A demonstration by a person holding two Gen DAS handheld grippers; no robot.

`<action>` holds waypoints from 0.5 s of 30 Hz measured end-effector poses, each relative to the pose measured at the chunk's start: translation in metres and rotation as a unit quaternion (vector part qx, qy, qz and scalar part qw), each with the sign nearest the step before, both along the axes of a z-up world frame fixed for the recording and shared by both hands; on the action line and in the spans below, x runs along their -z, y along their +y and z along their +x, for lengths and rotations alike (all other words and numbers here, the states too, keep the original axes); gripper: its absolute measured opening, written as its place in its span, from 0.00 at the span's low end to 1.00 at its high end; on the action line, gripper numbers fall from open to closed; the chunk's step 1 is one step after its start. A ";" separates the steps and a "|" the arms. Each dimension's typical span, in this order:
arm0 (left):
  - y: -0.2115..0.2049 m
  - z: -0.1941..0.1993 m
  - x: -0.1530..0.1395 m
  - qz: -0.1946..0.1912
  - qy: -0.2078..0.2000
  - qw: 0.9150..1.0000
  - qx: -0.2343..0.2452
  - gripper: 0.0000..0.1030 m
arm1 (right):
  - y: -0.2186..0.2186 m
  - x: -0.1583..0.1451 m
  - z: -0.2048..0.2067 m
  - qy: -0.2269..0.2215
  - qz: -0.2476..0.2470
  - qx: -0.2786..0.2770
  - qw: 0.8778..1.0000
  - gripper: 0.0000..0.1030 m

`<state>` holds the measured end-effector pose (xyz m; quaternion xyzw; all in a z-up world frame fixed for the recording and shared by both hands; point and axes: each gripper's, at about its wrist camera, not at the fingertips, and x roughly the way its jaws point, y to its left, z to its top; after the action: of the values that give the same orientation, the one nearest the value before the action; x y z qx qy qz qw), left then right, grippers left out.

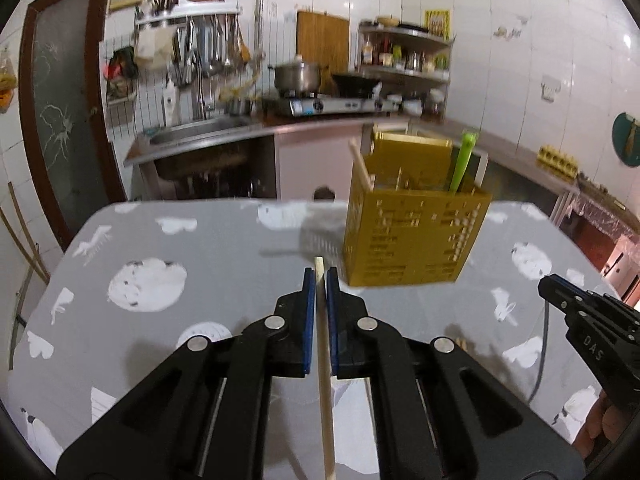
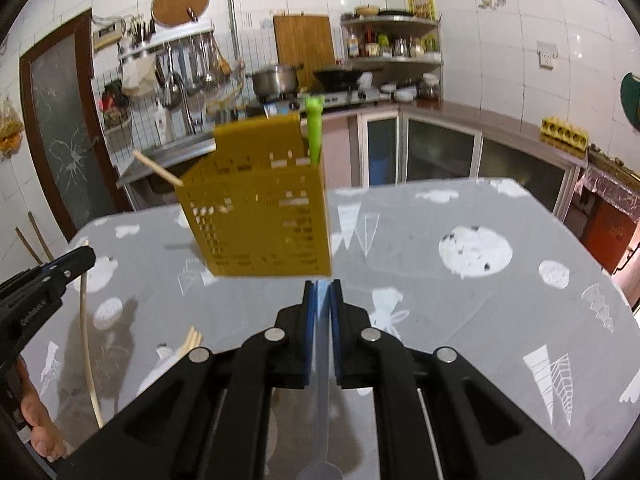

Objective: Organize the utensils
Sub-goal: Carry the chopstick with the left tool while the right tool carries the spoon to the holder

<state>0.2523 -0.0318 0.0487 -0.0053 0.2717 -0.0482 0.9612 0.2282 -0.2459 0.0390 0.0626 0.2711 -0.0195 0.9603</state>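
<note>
"DAS" is printed on the right tool (image 1: 550,288). The perforated yellow plastic utensil holder (image 1: 412,232) on the grey patterned desk (image 1: 224,248) contains a green plastic utensil (image 1: 462,160) and a wooden chopstick (image 1: 362,166). The left tool (image 1: 320,274) pinches a pale wooden chopstick (image 1: 325,380); the right grips a grey metal utensil handle (image 2: 322,360)

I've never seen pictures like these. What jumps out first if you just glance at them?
The yellow perforated utensil holder stands out in the middle of the grey patterned table, with a green utensil and a wooden chopstick poking out of it. Up close, the left gripper pinches another wooden chopstick between blue pads, and the right gripper clamps a blurred bluish spoon-like utensil.
</note>
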 end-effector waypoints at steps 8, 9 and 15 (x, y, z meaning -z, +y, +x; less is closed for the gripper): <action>0.001 -0.017 -0.021 -0.004 -0.065 0.998 0.003 0.04 | -0.003 -0.016 -0.008 -0.054 -0.003 0.011 0.998 0.07; 0.001 -0.018 -0.023 -0.006 -0.069 0.998 0.003 0.04 | -0.003 -0.018 -0.009 -0.062 -0.005 0.013 0.998 0.08; 0.003 -0.021 -0.031 -0.013 -0.094 0.995 0.004 0.04 | -0.005 -0.029 -0.012 -0.091 -0.009 0.020 0.996 0.08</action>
<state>0.2310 -0.0286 0.0797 -0.0125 0.1793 -0.0556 0.9821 0.2160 -0.2507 0.0679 0.0607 0.1809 -0.0356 0.9810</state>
